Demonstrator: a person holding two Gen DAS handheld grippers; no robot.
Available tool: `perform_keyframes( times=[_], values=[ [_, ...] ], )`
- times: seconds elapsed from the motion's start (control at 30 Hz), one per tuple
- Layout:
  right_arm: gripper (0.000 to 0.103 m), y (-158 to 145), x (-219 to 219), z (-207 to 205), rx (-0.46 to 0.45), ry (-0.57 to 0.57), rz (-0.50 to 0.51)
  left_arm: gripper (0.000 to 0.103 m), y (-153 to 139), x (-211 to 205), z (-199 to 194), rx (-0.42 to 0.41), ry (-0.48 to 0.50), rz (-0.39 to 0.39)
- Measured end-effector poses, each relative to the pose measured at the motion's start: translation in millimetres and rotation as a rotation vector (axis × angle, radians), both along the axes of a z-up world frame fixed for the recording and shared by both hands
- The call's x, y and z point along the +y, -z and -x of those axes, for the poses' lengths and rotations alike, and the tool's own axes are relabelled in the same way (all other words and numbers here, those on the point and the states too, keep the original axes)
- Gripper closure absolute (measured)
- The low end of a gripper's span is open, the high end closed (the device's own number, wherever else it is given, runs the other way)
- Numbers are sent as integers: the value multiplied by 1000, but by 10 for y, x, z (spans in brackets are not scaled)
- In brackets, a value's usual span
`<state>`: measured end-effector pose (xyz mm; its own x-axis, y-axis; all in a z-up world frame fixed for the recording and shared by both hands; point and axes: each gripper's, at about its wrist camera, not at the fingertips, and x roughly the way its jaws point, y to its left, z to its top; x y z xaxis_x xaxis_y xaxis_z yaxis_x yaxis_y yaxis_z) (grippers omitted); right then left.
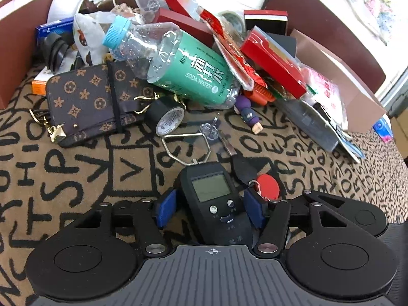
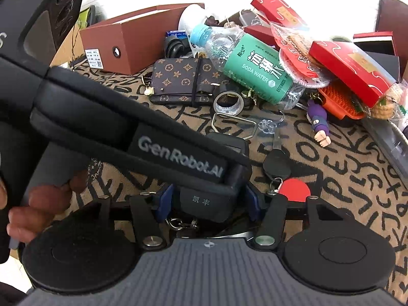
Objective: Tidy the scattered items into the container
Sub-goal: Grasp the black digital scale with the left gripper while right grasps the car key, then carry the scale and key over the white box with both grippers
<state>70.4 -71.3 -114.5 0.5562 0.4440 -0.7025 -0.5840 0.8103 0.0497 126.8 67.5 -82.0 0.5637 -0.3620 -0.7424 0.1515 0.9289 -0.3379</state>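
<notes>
A black digital hand scale (image 1: pixel 207 186) lies on the patterned cloth, its metal loop (image 1: pixel 186 148) pointing at the pile. My left gripper (image 1: pixel 210 209) is shut on the scale, blue pads against both sides below the display. In the right wrist view my right gripper (image 2: pixel 209 201) is shut on the lower end of the same scale (image 2: pixel 204 201). The left gripper's strapped body (image 2: pixel 178 158) crosses above it and hides the display. The brown cardboard box (image 2: pixel 122 43) stands open at the far left, seen also as a brown wall (image 1: pixel 15 38).
Behind the scale are a soda water bottle (image 1: pixel 183 68), a monogram pouch (image 1: pixel 84 99), a tape roll (image 1: pixel 168 117), a purple figure (image 1: pixel 247 112), an orange brush (image 2: pixel 341 102) and red boxes (image 1: pixel 275 61). A key with a red tag (image 1: pixel 267 183) touches the scale's right side. A hand's fingers (image 2: pixel 33 204) show.
</notes>
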Motion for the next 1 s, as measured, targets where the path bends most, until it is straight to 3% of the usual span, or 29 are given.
perform_keyframes(
  times=[0.1, 0.13, 0.47, 0.73, 1.0],
  values=[
    [36, 14, 36, -64, 7, 20, -8, 39, 0, -6, -27, 0, 1, -8],
    [36, 28, 41, -72, 5, 21, -11, 45, -1, -7, -21, -2, 0, -13],
    [39, -40, -92, 56, 41, 6, -67, 46, -154, -92, 207, 1, -16, -31],
    [39, -440, -348, 138, -48, 34, -121, 46, -672, -395, 190, -105, 21, -19],
    [39, -916, -946, 11, -157, 150, -181, 46, -1168, -1099, -50, -227, 125, -27]
  ],
)
